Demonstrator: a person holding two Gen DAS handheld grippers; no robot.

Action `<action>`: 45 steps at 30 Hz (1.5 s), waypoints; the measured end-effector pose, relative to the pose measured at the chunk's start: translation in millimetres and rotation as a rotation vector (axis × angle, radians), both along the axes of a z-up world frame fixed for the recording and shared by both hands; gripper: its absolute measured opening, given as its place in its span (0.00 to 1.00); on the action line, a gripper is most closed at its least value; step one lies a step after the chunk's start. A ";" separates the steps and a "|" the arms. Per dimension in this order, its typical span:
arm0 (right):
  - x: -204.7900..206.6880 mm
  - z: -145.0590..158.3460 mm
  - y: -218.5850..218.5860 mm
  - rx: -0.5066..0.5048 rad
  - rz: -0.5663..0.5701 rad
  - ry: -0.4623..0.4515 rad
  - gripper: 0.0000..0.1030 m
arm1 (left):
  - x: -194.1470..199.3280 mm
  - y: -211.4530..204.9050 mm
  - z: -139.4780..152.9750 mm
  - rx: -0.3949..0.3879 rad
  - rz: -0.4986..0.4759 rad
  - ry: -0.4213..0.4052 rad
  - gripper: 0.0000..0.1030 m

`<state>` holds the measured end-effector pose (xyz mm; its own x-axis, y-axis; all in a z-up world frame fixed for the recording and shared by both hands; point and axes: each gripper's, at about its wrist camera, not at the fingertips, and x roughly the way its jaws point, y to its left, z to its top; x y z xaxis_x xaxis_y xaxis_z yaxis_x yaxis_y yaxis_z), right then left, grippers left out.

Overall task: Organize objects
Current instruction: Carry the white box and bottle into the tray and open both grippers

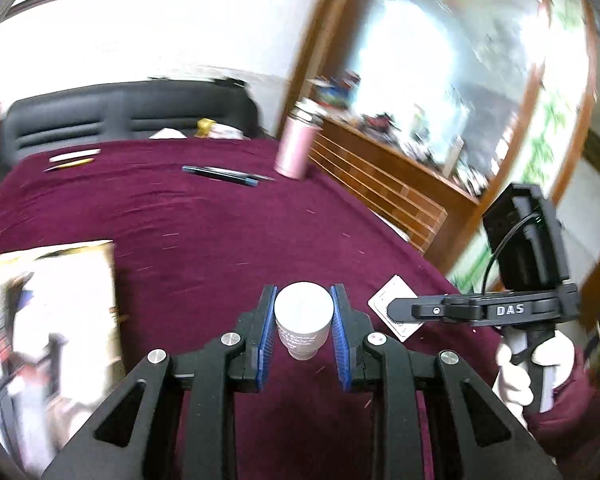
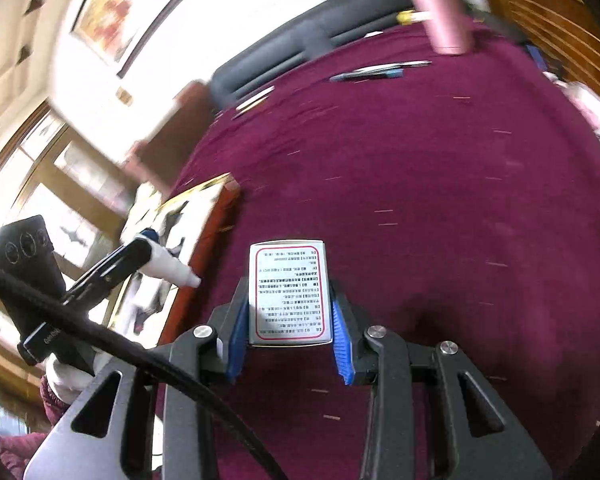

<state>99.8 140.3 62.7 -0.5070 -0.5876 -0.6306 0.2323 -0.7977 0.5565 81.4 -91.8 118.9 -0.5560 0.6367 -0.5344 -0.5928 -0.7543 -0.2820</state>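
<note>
Maroon cloth covers the table [image 1: 220,240], which fills the middle of both views. At its far edge, in the upper left of the left wrist view, stands a dark grey sofa [image 1: 120,116]. A large picture book [image 1: 60,312] with a reddish edge lies on the cloth at the lower left of that view. A pink bottle [image 1: 294,148] stands upright near the far right corner of the table, and a blue pen [image 1: 224,175] lies near it, to its left. Further left, close to the sofa, lie a yellow pencil [image 1: 74,163] and a white strip beside it.

The left gripper [image 1: 304,312] has its jaws pinching a small white bottle [image 1: 303,320]; the blue pads press on both its sides, and it is lifted above the cloth at the lower middle of the frame. In the right wrist view this bottle sticks out sideways over the book, at the left.

The right gripper [image 2: 288,320] has its jaws pinching a small flat box [image 2: 289,294] with a red frame and printed text, in the lower middle of its view. A white-gloved hand [image 1: 520,368] holds this gripper at the lower right of the left wrist view.
</note>
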 end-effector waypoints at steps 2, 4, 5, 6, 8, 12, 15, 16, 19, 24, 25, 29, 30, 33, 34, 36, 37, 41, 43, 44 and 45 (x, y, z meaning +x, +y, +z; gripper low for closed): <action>-3.8 2.9 -31.1 0.003 0.066 0.002 0.33 | 8.4 -36.7 3.1 0.004 0.075 0.007 0.21; -6.2 4.3 -62.2 0.008 0.128 0.004 0.33 | 17.6 -74.7 3.8 0.006 0.149 0.004 0.21; -6.6 4.8 -79.5 0.013 0.161 0.001 0.33 | 21.6 -88.9 2.9 0.000 0.184 0.008 0.21; -7.2 4.6 -96.7 0.019 0.193 -0.003 0.33 | 24.7 -99.0 1.8 -0.004 0.207 0.010 0.21; -6.4 3.8 -132.0 0.039 0.259 -0.009 0.33 | 32.3 -124.1 -1.3 -0.010 0.268 0.018 0.21; -2.6 0.5 -189.8 0.102 0.378 -0.015 0.33 | 37.6 -156.7 -10.1 -0.016 0.349 0.020 0.21; 2.8 -1.3 -224.9 0.155 0.440 -0.007 0.33 | 37.9 -181.2 -19.7 -0.027 0.417 0.011 0.21; 5.2 -3.0 -236.9 0.166 0.463 -0.007 0.33 | 39.7 -191.2 -23.3 -0.034 0.441 0.007 0.21; 8.3 -9.8 -258.7 0.193 0.498 -0.008 0.33 | 38.7 -206.2 -32.2 -0.062 0.481 -0.010 0.21; 14.9 -23.7 -291.3 0.252 0.531 -0.018 0.33 | 35.9 -222.9 -46.4 -0.125 0.531 -0.026 0.21; 16.5 -24.7 -295.7 0.274 0.529 -0.009 0.33 | 37.3 -226.7 -49.0 -0.136 0.536 -0.029 0.21; 21.0 -30.5 -313.0 0.367 0.529 0.034 0.33 | 35.0 -234.8 -57.9 -0.152 0.543 -0.055 0.21; 22.5 -31.4 -316.6 0.389 0.527 0.045 0.33 | 35.1 -235.7 -58.8 -0.153 0.544 -0.062 0.21; 23.7 -36.0 -326.5 0.427 0.533 0.051 0.33 | 33.3 -239.3 -61.9 -0.148 0.549 -0.078 0.21; 23.4 -38.1 -329.1 0.429 0.537 0.045 0.33 | 32.8 -240.5 -62.1 -0.146 0.551 -0.082 0.21; 19.1 -39.7 -333.1 0.431 0.538 0.044 0.33 | 31.3 -242.3 -61.0 -0.147 0.561 -0.080 0.21; 18.2 -40.6 -333.7 0.431 0.535 0.043 0.33 | 31.2 -242.8 -60.5 -0.147 0.564 -0.079 0.22; 12.1 -42.6 -334.8 0.429 0.521 0.032 0.33 | 27.6 -248.9 -61.8 -0.146 0.597 -0.100 0.27; 11.0 -39.0 -332.3 0.424 0.507 0.042 0.35 | 29.1 -250.2 -59.7 -0.146 0.606 -0.092 0.48; 10.4 -36.9 -331.4 0.423 0.498 0.044 0.36 | 30.5 -250.7 -57.3 -0.143 0.609 -0.082 0.51; 9.9 -34.6 -330.0 0.422 0.490 0.049 0.36 | 31.0 -250.9 -55.6 -0.141 0.608 -0.075 0.53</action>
<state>109.7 -189.7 28.2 -0.2770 -0.4649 -0.8409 0.6418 -0.7408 0.1982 112.4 -342.7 63.3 -0.7540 0.1392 -0.6419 -0.0284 -0.9833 -0.1798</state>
